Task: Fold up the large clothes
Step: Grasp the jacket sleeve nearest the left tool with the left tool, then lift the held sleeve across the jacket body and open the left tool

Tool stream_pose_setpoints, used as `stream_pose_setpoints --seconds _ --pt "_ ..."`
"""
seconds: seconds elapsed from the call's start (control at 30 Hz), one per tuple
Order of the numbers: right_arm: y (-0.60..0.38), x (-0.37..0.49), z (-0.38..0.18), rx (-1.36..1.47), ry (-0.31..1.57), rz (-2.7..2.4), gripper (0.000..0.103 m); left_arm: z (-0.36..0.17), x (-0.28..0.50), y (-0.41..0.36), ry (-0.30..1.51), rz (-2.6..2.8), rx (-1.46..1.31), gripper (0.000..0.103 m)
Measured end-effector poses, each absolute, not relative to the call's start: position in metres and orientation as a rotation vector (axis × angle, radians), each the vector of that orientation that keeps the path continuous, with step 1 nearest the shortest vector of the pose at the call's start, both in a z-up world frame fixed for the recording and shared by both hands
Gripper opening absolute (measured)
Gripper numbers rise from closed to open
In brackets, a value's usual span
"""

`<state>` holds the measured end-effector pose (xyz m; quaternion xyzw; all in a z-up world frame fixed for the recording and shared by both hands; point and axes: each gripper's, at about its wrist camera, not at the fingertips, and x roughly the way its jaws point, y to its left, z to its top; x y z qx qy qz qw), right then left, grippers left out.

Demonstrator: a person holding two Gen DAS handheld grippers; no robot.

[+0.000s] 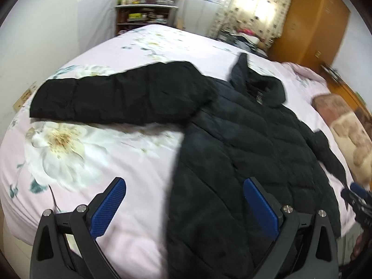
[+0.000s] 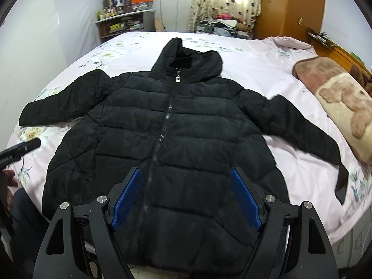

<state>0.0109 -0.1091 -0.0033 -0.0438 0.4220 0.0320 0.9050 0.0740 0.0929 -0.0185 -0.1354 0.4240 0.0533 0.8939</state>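
A black hooded puffer jacket (image 2: 167, 125) lies flat and zipped on the bed, front up, hood away from me, both sleeves spread out to the sides. It also shows in the left wrist view (image 1: 244, 139), with its left sleeve (image 1: 111, 97) stretched across the sheet. My right gripper (image 2: 186, 195) is open and empty above the jacket's hem, near the zipper. My left gripper (image 1: 183, 204) is open and empty above the jacket's left hem edge. The left gripper also shows at the left edge of the right wrist view (image 2: 21, 150).
The bed has a pink floral sheet (image 2: 267, 65). A brown and cream pillow (image 2: 344, 107) lies at the right. A cluttered shelf (image 2: 123, 21) stands behind the bed by the wall, and a wooden wardrobe (image 2: 290, 7) at the back right.
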Motion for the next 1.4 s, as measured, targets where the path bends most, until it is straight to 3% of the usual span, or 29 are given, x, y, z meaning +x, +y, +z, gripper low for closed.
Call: stream_pose_setpoints --seconds 0.6,0.83,1.07,1.1,1.13,1.23,1.27,1.4 --pt "-0.052 0.119 -0.045 -0.140 0.903 0.161 0.078 -0.074 0.145 0.240 0.852 0.401 -0.454 0.100" --pt "-0.054 0.140 -0.060 -0.105 0.919 0.173 0.078 -0.096 0.149 0.281 0.825 0.506 -0.513 0.087" --pt "-0.065 0.153 -0.070 -0.091 0.941 0.153 0.078 -0.105 0.160 0.297 0.765 0.542 -0.520 0.086" --pt "-0.067 0.154 -0.071 -0.086 0.945 0.147 0.078 -0.106 0.162 0.298 0.763 0.547 -0.517 0.084" --pt "-0.069 0.155 -0.072 -0.081 0.951 0.139 0.078 -0.105 0.165 0.298 0.762 0.553 -0.511 0.074" --pt "-0.077 0.154 -0.073 -0.066 0.963 0.129 0.078 -0.096 0.166 0.297 0.762 0.550 -0.486 0.026" --pt "-0.079 0.153 -0.073 -0.068 0.962 0.125 0.078 -0.090 0.165 0.297 0.763 0.549 -0.476 0.018" --pt "-0.088 0.147 -0.073 -0.076 0.972 0.112 0.078 -0.062 0.162 0.292 0.739 0.487 -0.478 0.014"
